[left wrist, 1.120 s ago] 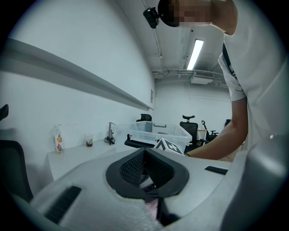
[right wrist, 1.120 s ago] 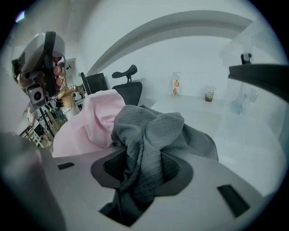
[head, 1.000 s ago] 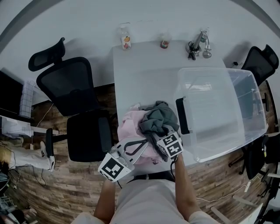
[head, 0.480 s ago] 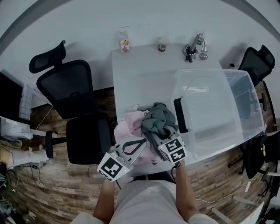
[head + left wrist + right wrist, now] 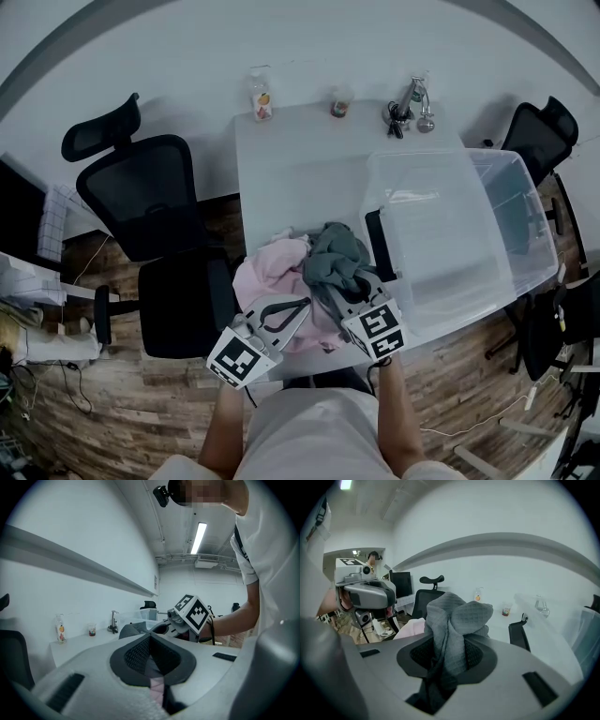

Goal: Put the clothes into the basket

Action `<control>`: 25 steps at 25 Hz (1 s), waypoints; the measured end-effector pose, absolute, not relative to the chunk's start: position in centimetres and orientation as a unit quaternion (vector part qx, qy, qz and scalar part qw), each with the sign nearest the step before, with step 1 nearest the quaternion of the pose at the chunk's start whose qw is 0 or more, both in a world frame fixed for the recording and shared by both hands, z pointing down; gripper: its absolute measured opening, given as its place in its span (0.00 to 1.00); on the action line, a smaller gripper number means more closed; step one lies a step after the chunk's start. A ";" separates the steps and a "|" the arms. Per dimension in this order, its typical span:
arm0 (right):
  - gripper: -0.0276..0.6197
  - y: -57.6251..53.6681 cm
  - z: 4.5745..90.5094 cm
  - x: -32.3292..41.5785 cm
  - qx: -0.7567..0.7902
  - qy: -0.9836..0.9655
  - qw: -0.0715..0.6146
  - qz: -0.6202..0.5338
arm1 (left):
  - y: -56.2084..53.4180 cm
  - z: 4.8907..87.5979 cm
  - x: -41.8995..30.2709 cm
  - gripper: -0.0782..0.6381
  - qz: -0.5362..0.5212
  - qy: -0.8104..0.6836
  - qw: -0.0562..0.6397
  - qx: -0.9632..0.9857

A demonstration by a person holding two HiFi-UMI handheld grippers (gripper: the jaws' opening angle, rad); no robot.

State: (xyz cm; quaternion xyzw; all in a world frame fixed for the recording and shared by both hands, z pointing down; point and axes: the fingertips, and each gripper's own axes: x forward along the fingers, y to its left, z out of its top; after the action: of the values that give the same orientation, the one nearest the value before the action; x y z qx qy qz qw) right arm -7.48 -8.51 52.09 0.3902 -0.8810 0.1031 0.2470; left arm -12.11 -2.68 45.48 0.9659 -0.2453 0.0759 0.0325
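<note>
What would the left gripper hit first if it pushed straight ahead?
Likely the grey cloth that the right gripper holds, just past the pink cloth clamped in the left gripper; depth is hard to judge.

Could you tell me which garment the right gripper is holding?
The grey garment, bunched between the right gripper's jaws; the pink garment sits in the left gripper.

I read this as an office. A black mesh office chair [image 5: 150, 202] stands off the left edge of the white bench [image 5: 291, 159], and a second chair [image 5: 544, 131] sits beyond its far right corner. The bench backs onto a plain white wall [image 5: 309, 42]. I also see a wood-plank floor [image 5: 141, 412], a dark monitor [image 5: 402, 584] and a ceiling strip light [image 5: 199, 530].
</note>
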 end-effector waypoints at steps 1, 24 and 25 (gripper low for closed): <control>0.20 -8.4 51.7 -7.4 0.393 -0.881 0.245 0.100 | -2.6 45.5 -12.1 0.11 0.076 -0.245 0.031 0.966; 0.20 -7.0 37.7 -5.0 0.466 -0.871 0.153 -0.014 | -1.8 44.8 -12.3 0.11 0.071 -0.246 0.026 0.966; 0.20 -7.0 37.1 -5.0 0.466 -0.872 0.150 -0.021 | -1.8 44.7 -12.3 0.11 0.070 -0.247 0.027 0.966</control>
State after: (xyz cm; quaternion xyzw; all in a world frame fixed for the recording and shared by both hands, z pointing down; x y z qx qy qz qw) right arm -5.00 -6.98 37.13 0.4662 -0.8716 -0.0205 0.1503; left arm -12.27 -1.79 44.67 0.9661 -0.2468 0.0702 0.0269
